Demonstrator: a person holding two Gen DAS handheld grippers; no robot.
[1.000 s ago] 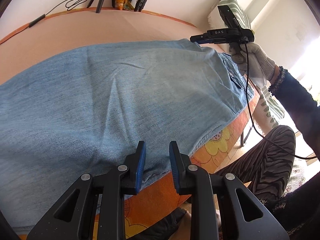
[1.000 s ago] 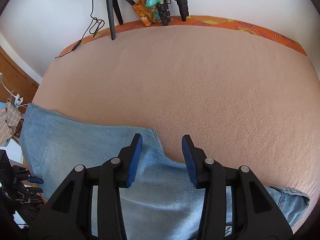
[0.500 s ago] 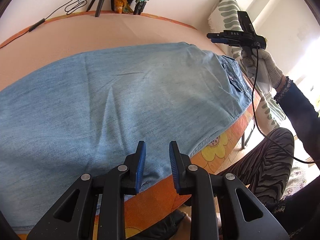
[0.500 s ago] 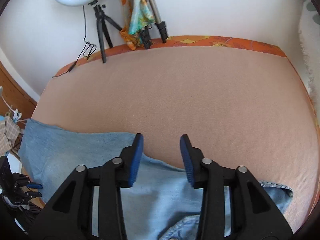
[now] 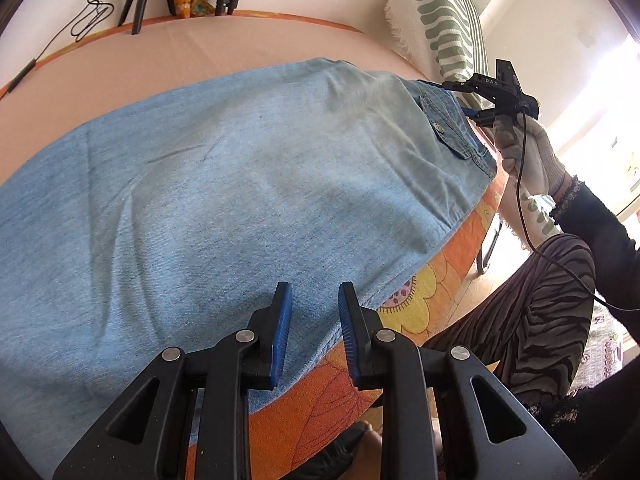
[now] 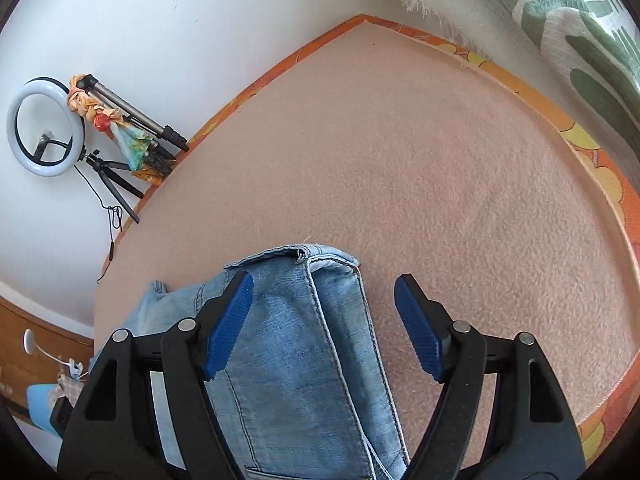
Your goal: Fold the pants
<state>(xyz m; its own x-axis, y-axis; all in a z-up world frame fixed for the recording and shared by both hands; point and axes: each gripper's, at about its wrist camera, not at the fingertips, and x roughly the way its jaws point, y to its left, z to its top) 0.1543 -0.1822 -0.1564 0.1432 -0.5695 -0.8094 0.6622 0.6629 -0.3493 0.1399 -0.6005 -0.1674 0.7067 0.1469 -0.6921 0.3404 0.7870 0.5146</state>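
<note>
One pair of light blue denim pants (image 5: 224,184) is seen spread flat across the peach-coloured fleece blanket (image 5: 200,52) that covers the bed, its long edge lying along the near side above the orange flower-printed sheet (image 5: 424,300). In the left wrist view, the left black gripper with two blue ribbed pads (image 5: 314,332) is held over that near edge with only a narrow gap between its jaws, and no cloth is caught in the gap. Further right, one buttoned back pocket (image 5: 452,128) is seen at the waist end, and beside it the right black gripper (image 5: 464,100) is carried by one white-gloved hand (image 5: 528,152) (a black cable hangs from it). In the right wrist view, one white ring light (image 6: 44,128) and two tripods are counted by the wall at the left; the right gripper's jaws are opening, wide apart, with the folded waist end lying between the pads but not pressed by them. One white cushion with green leaf shapes (image 6: 580,12) is seen at the far right.
</note>
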